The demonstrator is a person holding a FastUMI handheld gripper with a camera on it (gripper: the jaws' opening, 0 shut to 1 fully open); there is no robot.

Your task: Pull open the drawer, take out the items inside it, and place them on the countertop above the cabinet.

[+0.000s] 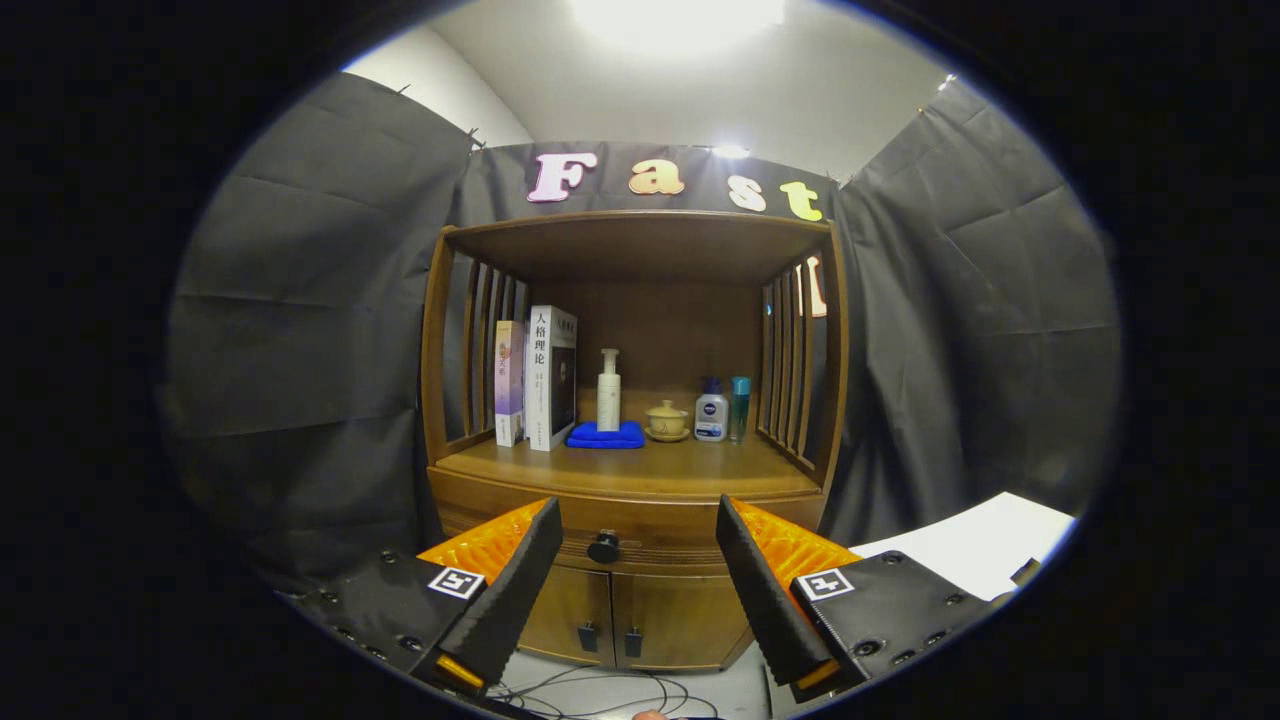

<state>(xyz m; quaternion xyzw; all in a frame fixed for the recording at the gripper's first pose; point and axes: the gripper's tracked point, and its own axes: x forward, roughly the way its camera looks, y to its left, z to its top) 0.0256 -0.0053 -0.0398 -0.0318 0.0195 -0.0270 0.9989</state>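
Ahead of my tongs point(640, 560) stands a wooden cabinet point(640, 600), its drawer point(640, 540) closed, the dark round knob point(603, 547) showing between my spread, empty fingers. Beyond them, on the countertop point(620, 468), stand two books point(538, 378), a white pump bottle point(609, 392) on a folded blue cloth point(606, 435), a small lidded cup point(666, 420) and two more bottles point(722, 410).

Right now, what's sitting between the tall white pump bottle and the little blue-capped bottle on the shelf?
A small yellow teacup with a lid sits between the pump bottle and the blue-capped bottle, seen in the gripper view. The open tongs frame the drawer knob.
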